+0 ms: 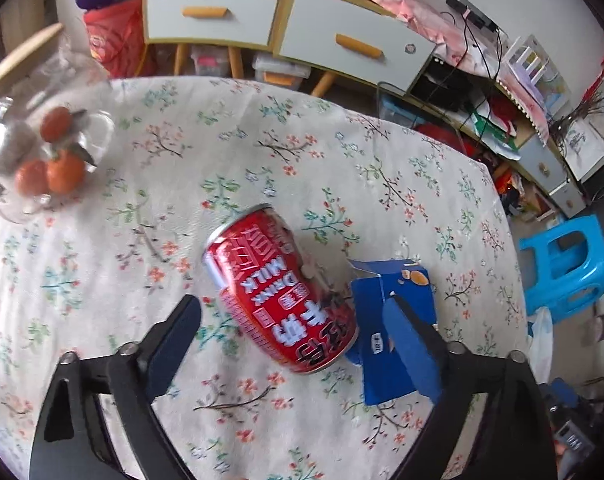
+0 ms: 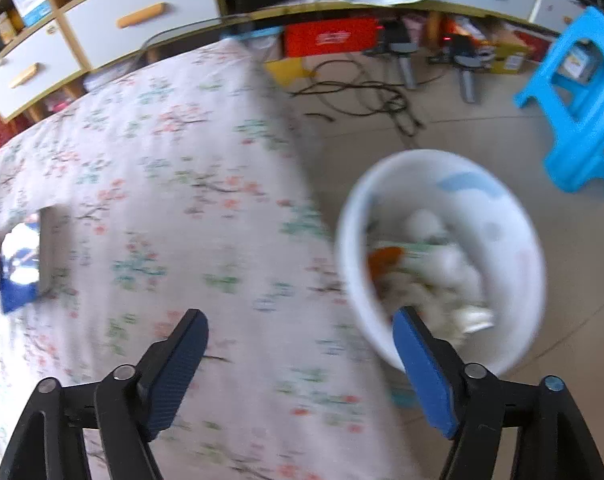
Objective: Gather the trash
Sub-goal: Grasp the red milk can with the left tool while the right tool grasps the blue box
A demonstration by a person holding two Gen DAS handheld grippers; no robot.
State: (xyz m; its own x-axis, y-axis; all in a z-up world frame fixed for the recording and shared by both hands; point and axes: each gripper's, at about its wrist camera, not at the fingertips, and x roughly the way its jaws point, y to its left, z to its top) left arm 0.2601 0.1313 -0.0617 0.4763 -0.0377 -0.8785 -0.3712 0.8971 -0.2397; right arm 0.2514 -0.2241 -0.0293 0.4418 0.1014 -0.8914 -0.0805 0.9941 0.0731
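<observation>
The left tongs [image 1: 295,314] stand released around the red can [image 1: 279,290] lying on the tabletop [image 1: 101,260], the blue carton [image 1: 394,312] just right of it, while the right tongs [image 2: 299,330] hang released near the white bin [image 2: 442,256].

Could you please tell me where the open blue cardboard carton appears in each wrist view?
Left wrist: the open blue cardboard carton lies lower right of centre, beside the red drink can.
Right wrist: at the far left edge on the floral tablecloth.
Shared landmark: the bright blue plastic stool.
</observation>
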